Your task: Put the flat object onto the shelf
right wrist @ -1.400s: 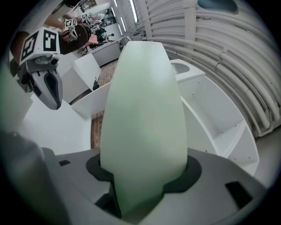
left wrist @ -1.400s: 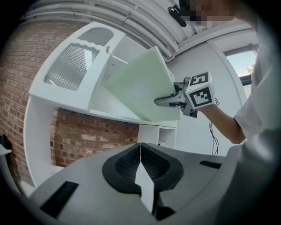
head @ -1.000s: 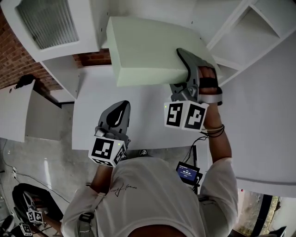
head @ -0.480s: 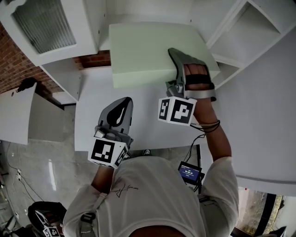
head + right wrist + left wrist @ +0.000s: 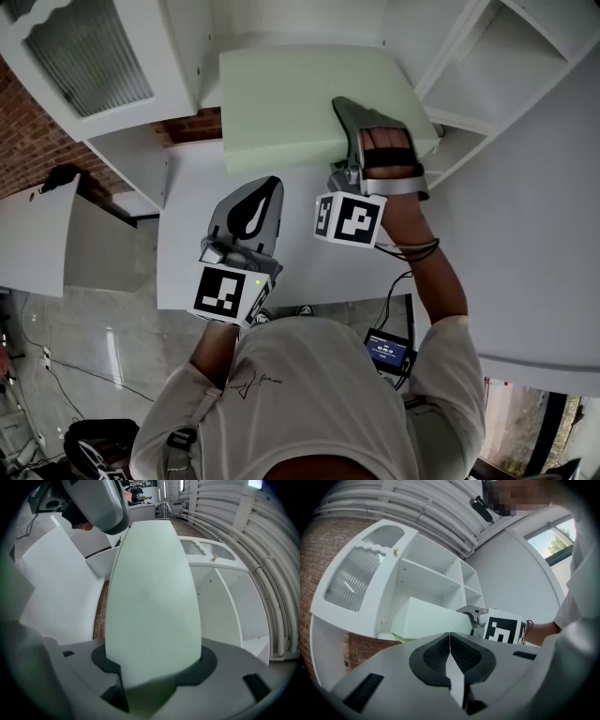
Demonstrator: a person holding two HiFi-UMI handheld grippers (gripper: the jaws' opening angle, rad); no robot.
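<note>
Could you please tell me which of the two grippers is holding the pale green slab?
The right gripper, clamped on the near edge of the slab; the left gripper is shut and empty.

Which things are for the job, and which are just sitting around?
For the job: green flat block, right gripper clamping it, white shelf.
Just around: left gripper, shut and empty; ribbed cabinet door; brick wall.

The person wears a white T-shirt with small dark script on the chest. The left gripper and right gripper have smooth grey shells, black ribbed fingers and a cube of black-and-white square markers. Dark bands ring the right wrist, and a black cable runs to a small blue-lit screen.
</note>
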